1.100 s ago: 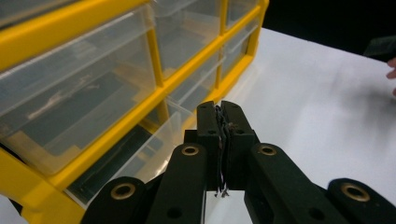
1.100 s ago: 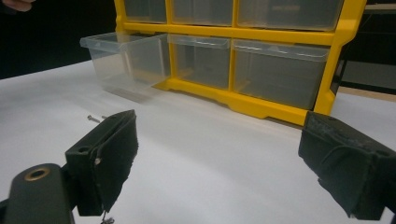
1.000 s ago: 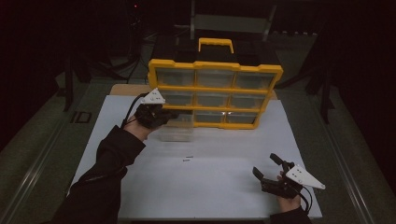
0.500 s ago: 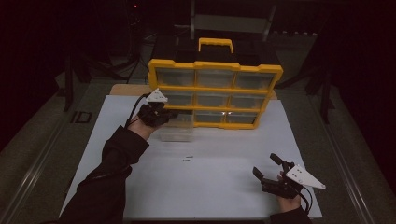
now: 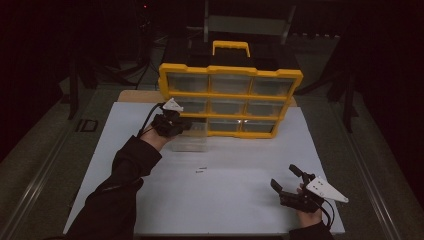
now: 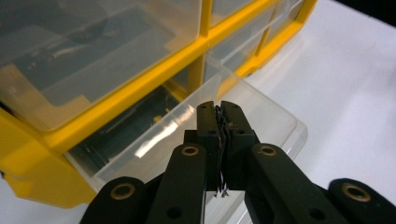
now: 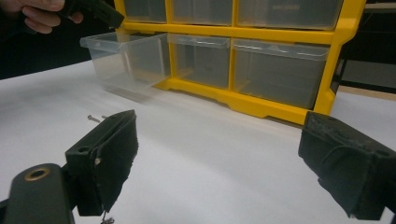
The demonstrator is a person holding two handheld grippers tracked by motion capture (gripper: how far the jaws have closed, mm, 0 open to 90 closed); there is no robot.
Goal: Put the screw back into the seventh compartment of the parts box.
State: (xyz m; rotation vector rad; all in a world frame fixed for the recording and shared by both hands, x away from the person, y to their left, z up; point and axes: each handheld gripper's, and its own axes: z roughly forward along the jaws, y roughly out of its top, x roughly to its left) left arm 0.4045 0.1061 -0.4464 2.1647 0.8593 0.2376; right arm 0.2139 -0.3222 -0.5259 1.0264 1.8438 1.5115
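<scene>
High view: a yellow organiser cabinet (image 5: 231,99) with clear drawers and a yellow carrying handle (image 5: 231,48) stands upright at the far side of a white table (image 5: 225,200). Its bottom-left clear plastic drawer (image 5: 190,138) is pulled out toward the person and juts over the tabletop. The left gripper (image 5: 184,126) sits just above the near end of that drawer, at the cabinet's lower left corner, with the person's dark sleeve (image 5: 125,185) running back to the bottom edge. Two small screws (image 5: 200,170) lie on the bare white surface in front of the drawer, well apart from both grippers. The right gripper (image 5: 286,180) rests low near the front right corner of the table, its grey three-cornered plate (image 5: 325,189) on top, far from the cabinet.

Left gripper view: the two black jaws are pressed together with something small, thin and dark pinched between the pads; I cannot tell what it is. They hang over the open drawer (image 6: 196,135), whose clear front wall and rim lie just beyond the tips, with the yellow frame (image 6: 140,102) above it.

Right gripper view: the jaws stand wide apart with nothing between them, facing the bottom row of drawers; the pulled-out drawer (image 7: 126,58) shows at upper left, and the screws (image 7: 95,118) lie just past the left jaw
</scene>
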